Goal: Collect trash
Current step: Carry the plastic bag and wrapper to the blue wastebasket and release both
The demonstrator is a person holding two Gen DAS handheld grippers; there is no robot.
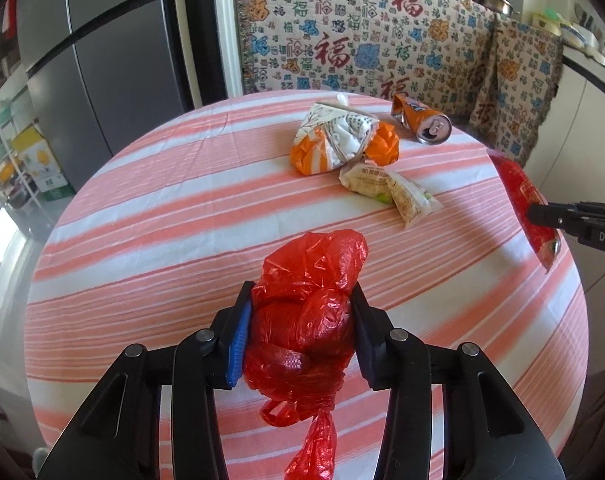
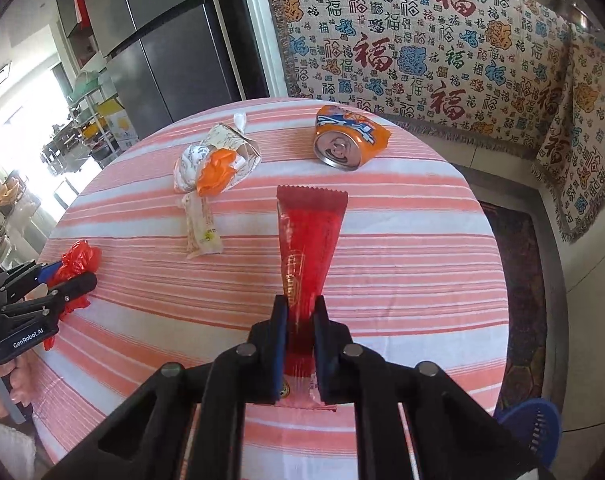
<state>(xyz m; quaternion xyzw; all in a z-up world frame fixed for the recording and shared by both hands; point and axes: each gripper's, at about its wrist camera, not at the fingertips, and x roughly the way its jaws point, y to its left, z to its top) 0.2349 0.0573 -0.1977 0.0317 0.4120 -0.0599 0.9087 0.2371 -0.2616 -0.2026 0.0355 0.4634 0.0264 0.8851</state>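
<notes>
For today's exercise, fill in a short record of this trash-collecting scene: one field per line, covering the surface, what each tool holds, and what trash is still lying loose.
Surface: round table under a pink-and-white striped cloth
Left tool: shut on red plastic bag, crumpled
Right tool: shut on red wrapper, long and flat, its far end pointing away
Loose on table: crushed orange can, on its side; crumpled orange-and-white packaging; pale snack wrapper beside it
Backdrop: patterned blanket; dark refrigerator

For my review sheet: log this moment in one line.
left gripper: shut on red plastic bag | right gripper: shut on red wrapper | crushed can: on table
</notes>
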